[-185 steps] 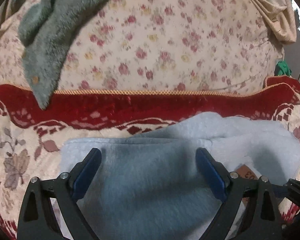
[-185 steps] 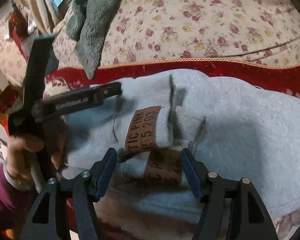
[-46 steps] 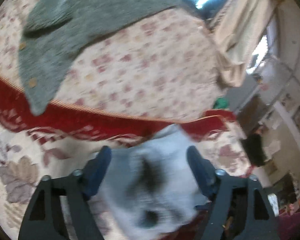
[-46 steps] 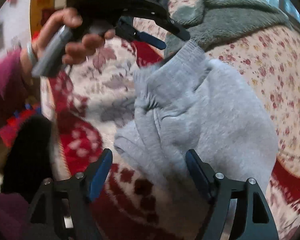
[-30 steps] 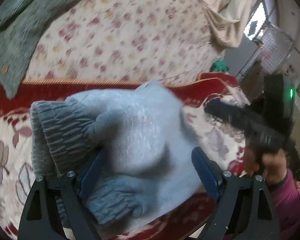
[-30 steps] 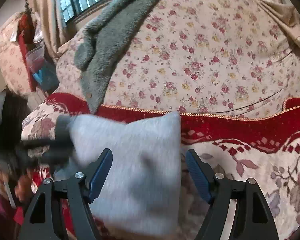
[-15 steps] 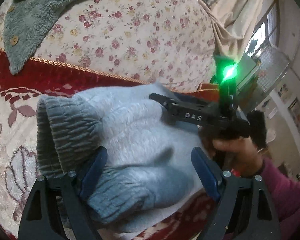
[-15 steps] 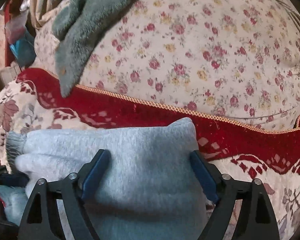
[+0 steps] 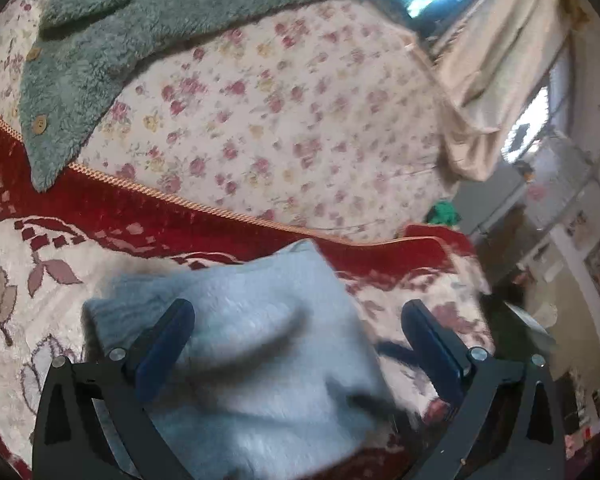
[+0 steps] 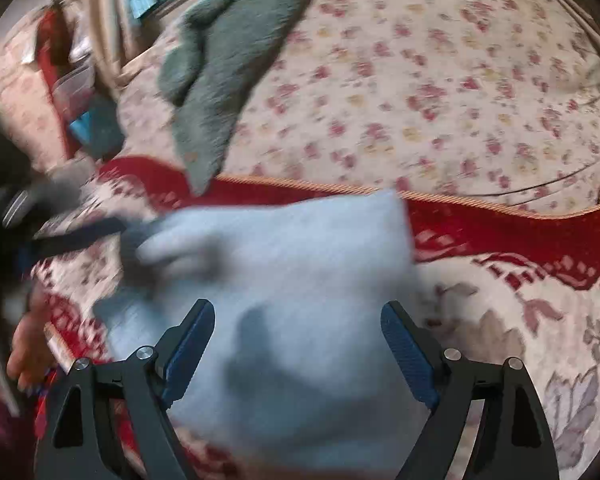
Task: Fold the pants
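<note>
The grey pants (image 9: 260,344) lie folded into a thick bundle on the patterned red and cream sofa seat (image 9: 32,280). My left gripper (image 9: 300,344) is open, its blue pads either side of the bundle, just above it. In the right wrist view the same bundle (image 10: 300,280) is blurred. My right gripper (image 10: 298,344) is open over its near part. The left gripper (image 10: 76,232) shows there as a dark blur at the bundle's left end, with a hand (image 10: 24,340) below it.
A floral sofa back (image 9: 280,120) rises behind the seat, with a grey-green fleece garment (image 9: 100,40) draped over it. A beige curtain (image 9: 500,80) and a window are at the upper right. The room's floor and furniture lie to the right.
The left gripper has swung away so the right gripper and hand are out of its view. The right gripper has pulled back a little from the bundle. Both views are motion-blurred.
</note>
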`<action>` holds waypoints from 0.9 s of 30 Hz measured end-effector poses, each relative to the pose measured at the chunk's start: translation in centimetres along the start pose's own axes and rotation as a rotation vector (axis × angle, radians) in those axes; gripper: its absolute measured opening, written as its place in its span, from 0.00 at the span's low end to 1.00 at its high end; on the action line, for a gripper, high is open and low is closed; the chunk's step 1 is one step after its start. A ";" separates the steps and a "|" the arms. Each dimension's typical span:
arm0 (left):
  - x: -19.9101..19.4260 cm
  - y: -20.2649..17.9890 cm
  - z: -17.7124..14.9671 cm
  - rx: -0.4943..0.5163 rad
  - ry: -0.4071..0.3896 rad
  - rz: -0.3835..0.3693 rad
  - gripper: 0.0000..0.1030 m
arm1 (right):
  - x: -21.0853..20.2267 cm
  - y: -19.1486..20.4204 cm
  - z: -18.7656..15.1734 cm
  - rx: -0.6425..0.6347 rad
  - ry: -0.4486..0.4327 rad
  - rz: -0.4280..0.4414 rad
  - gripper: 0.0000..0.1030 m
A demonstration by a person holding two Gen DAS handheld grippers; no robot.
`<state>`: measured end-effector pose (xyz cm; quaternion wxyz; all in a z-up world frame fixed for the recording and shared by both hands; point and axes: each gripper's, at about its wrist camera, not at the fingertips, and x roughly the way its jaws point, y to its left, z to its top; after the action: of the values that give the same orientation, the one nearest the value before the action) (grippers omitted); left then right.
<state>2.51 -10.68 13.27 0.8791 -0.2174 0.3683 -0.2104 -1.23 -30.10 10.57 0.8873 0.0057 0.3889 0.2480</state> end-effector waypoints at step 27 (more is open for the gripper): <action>-1.2 -0.4 -5.0 0.100 -0.096 0.344 1.00 | -2.1 0.6 -3.6 0.054 -0.019 -0.113 0.87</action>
<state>-2.09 -11.47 10.97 0.9283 -0.1170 0.3468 -0.0647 -5.17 -31.21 9.63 0.9031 0.0101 0.3865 0.1868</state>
